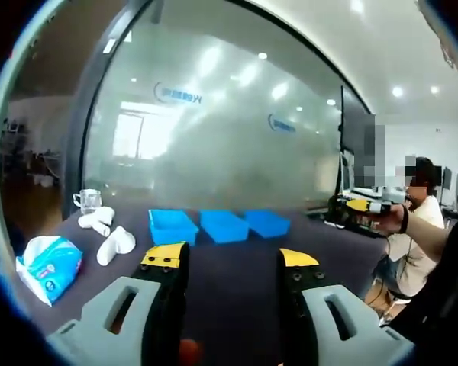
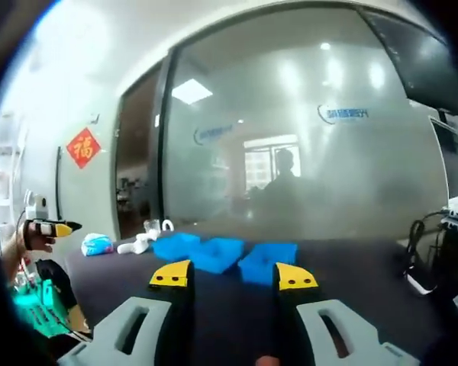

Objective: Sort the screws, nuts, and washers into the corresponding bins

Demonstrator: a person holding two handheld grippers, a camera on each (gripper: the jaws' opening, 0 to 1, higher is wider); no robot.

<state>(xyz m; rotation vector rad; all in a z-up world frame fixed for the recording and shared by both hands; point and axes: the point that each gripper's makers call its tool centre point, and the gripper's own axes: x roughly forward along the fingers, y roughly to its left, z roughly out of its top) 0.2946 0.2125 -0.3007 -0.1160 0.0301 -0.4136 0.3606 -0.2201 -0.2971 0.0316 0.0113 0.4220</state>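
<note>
Left hand-held gripper: two grey jaws with yellow tips, standing apart with nothing between them, raised above the dark tabletop and facing the bins.
Right hand-held gripper: two grey jaws with yellow tips, spread apart and empty, held above the same tabletop; in the left gripper view it appears at the right, gripped in a person's hand.
Blue bins: three open plastic bins in a row on the tabletop, ahead of both pairs of jaws. In the left gripper view they are the left bin, the middle bin and the right bin; the right gripper view shows the three bins close together. Their contents cannot be made out.
Screws, nuts and washers: too small to tell on the tabletop or in the bins.
Tissue pack: one blue-and-white pack, near the tabletop's left edge.
White items: a small cluster of pale rounded objects, between the tissue pack and the left bin; their count is unclear.
Glass cup: one clear cup with a handle, behind the white items.
Glass wall: frosted, with two blue logos.
Red decoration: one diamond-shaped sign, left of the glass wall.
</note>
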